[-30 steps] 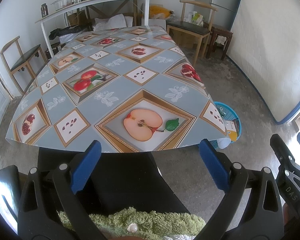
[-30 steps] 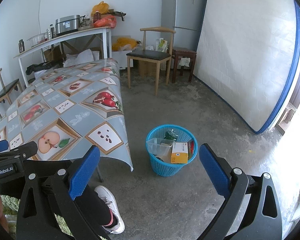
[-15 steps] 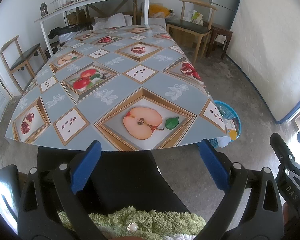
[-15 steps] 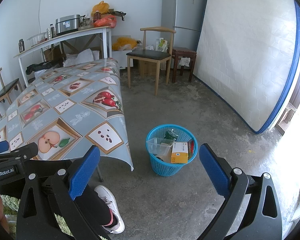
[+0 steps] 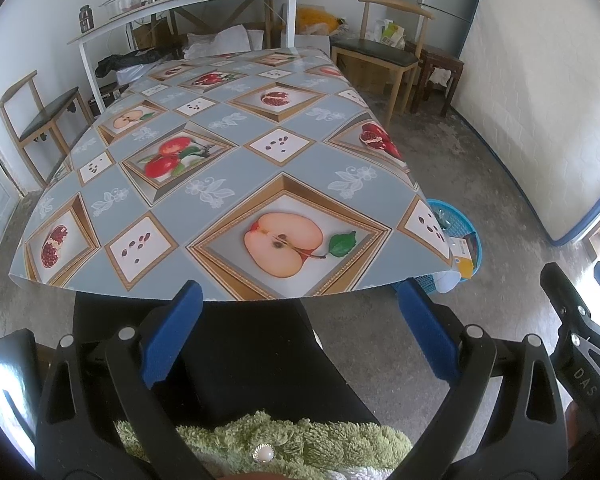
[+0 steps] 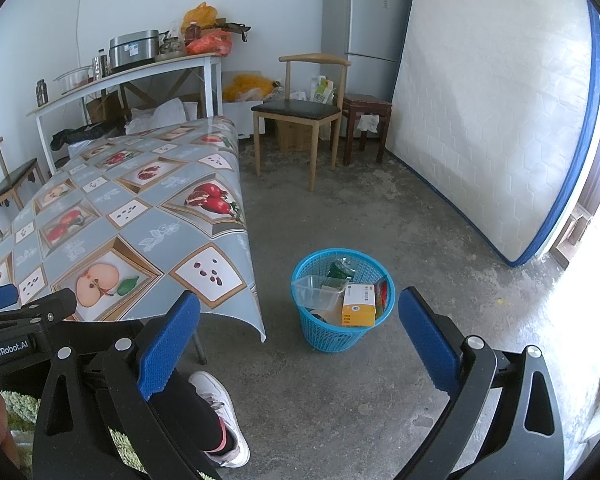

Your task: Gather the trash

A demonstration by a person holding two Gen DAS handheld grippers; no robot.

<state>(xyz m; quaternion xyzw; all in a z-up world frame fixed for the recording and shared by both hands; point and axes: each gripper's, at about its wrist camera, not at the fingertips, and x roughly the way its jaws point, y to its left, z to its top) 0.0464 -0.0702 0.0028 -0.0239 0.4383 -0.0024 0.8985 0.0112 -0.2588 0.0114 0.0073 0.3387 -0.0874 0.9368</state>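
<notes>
Both grippers, left (image 5: pixel 298 332) & right (image 6: pixel 298 336), spread wide, empty. Trash sits in blue bin (image 6: pixel 342 334) on floor, right of table (image 5: pixel 204 184). Box (image 6: pixel 358 305) & clear tub (image 6: pixel 314 297) look light, rigid; grab by edges, prob.

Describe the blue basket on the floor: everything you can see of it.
The blue basket is a round, open-topped bin of what looks like plastic mesh, standing upright on the bare concrete floor just off the table's right corner, apart from the hanging tablecloth. It holds a clear plastic container, a yellow and white box, dark green packaging and a red wrapper. In the left wrist view the table hides most of it. Neither gripper touches it.
</notes>
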